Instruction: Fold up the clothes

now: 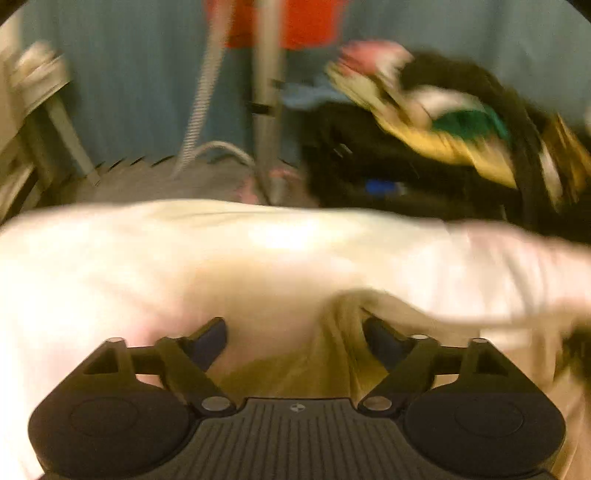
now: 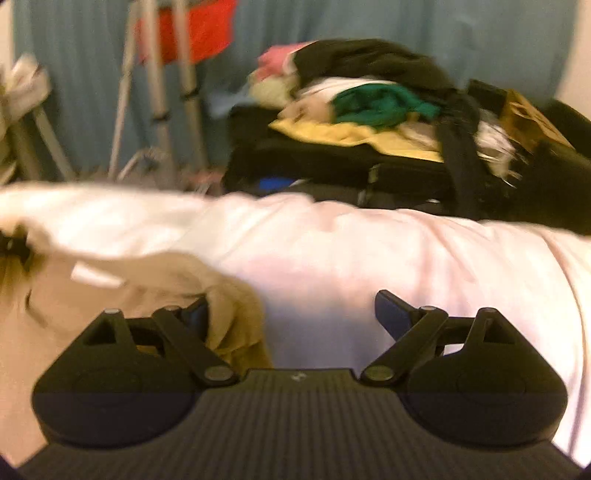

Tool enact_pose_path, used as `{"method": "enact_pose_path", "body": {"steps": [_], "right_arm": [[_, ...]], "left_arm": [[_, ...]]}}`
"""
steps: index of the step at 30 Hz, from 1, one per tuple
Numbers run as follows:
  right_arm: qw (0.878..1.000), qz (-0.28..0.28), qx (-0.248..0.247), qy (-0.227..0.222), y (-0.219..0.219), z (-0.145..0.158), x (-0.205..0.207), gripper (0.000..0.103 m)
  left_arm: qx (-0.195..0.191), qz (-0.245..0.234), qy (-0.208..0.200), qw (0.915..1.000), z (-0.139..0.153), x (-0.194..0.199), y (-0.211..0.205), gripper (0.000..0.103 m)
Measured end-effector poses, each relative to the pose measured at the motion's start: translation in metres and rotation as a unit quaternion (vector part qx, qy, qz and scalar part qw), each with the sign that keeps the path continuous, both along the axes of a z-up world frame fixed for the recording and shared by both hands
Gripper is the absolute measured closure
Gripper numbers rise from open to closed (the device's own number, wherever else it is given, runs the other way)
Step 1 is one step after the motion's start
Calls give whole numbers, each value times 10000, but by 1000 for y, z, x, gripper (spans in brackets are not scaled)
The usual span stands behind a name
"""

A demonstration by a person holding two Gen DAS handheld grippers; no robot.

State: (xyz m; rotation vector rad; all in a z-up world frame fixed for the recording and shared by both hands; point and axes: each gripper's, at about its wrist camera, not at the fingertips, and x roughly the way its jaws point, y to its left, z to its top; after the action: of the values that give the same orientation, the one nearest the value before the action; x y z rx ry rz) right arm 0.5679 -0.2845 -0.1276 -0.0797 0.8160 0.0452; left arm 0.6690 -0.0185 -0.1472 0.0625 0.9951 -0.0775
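A cream garment (image 1: 391, 306) lies rumpled on a white bed sheet (image 1: 110, 258). My left gripper (image 1: 293, 330) is open just above it. A yellowish fold of the cloth runs up between the jaws and rests against the right finger (image 1: 380, 339); the pads do not press on it. In the right wrist view the same garment (image 2: 166, 273) lies at the left. My right gripper (image 2: 293, 308) is open too, with a bunched fold beside its left finger (image 2: 197, 317) and bare sheet (image 2: 369, 258) under the rest of the gap. Both views are blurred.
Beyond the bed's far edge a black suitcase (image 2: 332, 166) carries a pile of mixed clothes (image 2: 369, 103), also seen as a pile (image 1: 443, 122). A metal stand (image 1: 266, 110) with a red cloth (image 2: 199, 29) rises before a blue curtain (image 2: 443, 22).
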Motion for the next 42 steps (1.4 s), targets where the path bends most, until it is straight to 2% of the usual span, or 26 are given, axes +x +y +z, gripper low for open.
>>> {"method": "enact_pose_path", "body": {"steps": [2,4,7,9,10,12,15,18,21,23,26,29,33,38,42], "right_arm": [[9989,409,-176,132,14,9,-5,13],[9966,703,-420,115,28,17,-12,13],[9960,640,-519,-336,41,37,-37,13],[9953,418,-476,-729,44,52,-63,13],[9942,301,-468,-917,44,59,-76,13],[9911,126,-336,-1282,45,74,-106,13],[9852,39,-62,-1713,45,98,-164,13],[9807,-14,208,-1945,47,117,-231,13],[9760,-93,526,-2110,48,131,-301,13],[9735,-157,817,-2129,49,134,-347,13],[9680,-192,1150,-2223,51,125,-406,13],[9656,-176,1318,-2236,49,104,-439,13],[9661,-282,1497,-2084,40,74,-448,13],[9608,-430,1916,-1956,32,60,-425,13],[9591,-499,2011,-1931,33,43,-409,13]], "left_arm": [[241,-355,105,9990,-1,2,-11,11],[166,-534,42,9984,15,-11,-14,10],[66,-590,-378,9975,36,-52,-10,7],[77,-308,-1040,9941,68,-109,-3,7],[27,-248,-1316,9910,74,-126,-1,6],[-55,-391,-1594,9864,85,-165,3,6],[-111,-333,-1858,9820,102,-232,8,6],[-346,-224,-2095,9769,120,-309,20,6],[-753,-154,-2183,9728,134,-398,38,6],[-1008,-70,-2176,9708,130,-440,52,6],[-1175,48,-2030,9721,122,-491,71,6],[-1170,351,-1824,9756,114,-507,86,6],[-1410,884,-1640,9723,99,-488,110,7],[-2157,1660,-1325,9531,69,-445,155,11],[-2532,2155,-1283,9343,44,-396,171,15]]}}
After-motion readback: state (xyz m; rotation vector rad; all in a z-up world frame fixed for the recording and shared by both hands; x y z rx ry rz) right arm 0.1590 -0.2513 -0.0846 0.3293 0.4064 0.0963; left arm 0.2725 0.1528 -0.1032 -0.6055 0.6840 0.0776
